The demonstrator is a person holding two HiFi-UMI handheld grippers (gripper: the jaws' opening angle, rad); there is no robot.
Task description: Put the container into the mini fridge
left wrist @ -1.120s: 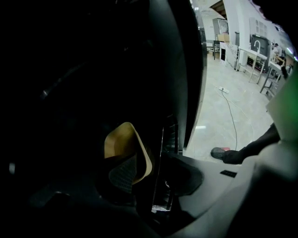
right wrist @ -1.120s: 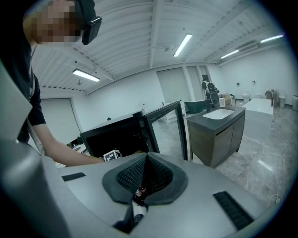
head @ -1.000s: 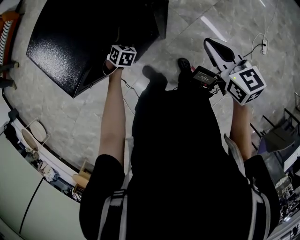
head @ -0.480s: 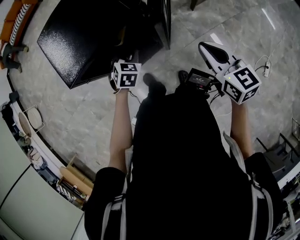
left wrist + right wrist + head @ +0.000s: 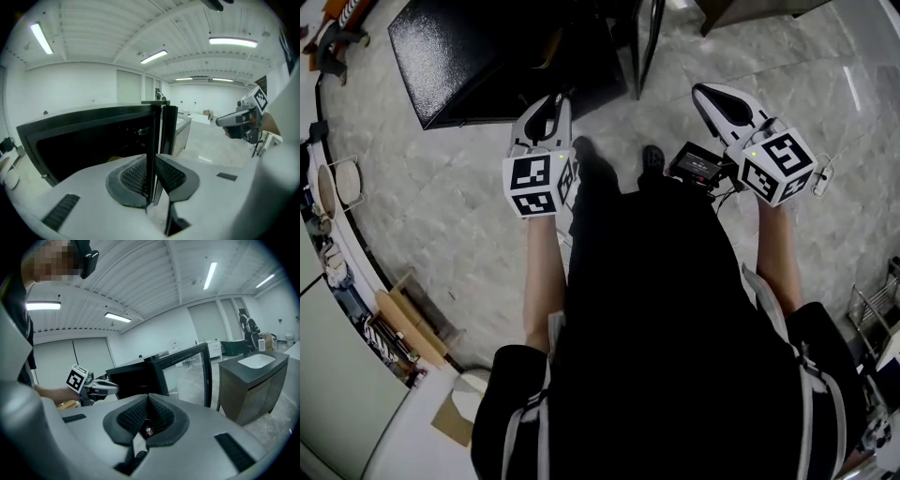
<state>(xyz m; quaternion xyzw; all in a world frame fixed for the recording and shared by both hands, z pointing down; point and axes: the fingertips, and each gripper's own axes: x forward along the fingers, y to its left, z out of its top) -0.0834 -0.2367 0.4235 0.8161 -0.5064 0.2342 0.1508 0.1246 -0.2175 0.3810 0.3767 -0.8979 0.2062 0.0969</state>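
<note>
The black mini fridge (image 5: 487,56) stands on the floor ahead with its glass door (image 5: 645,42) swung open. My left gripper (image 5: 546,101) hovers just in front of the opening. Its jaws are closing, a narrow gap remains, and nothing is between them (image 5: 153,159). Behind them the left gripper view looks into the dark fridge (image 5: 84,136), where a yellowish thing (image 5: 115,159) lies half hidden; I cannot tell what it is. My right gripper (image 5: 712,91) is to the right of the door, shut and empty (image 5: 147,397), and faces the fridge (image 5: 136,376).
A grey cabinet with a sink (image 5: 255,380) stands right of the fridge door (image 5: 187,371). Cardboard boxes (image 5: 403,323) and clutter line the curved wall at the left. A white cable with a power strip (image 5: 820,178) lies on the marble floor at the right.
The left gripper has drawn back out of the fridge opening toward the body, and its jaws have narrowed. The right gripper has barely moved. The head has tilted, so the fridge sits higher in view.
</note>
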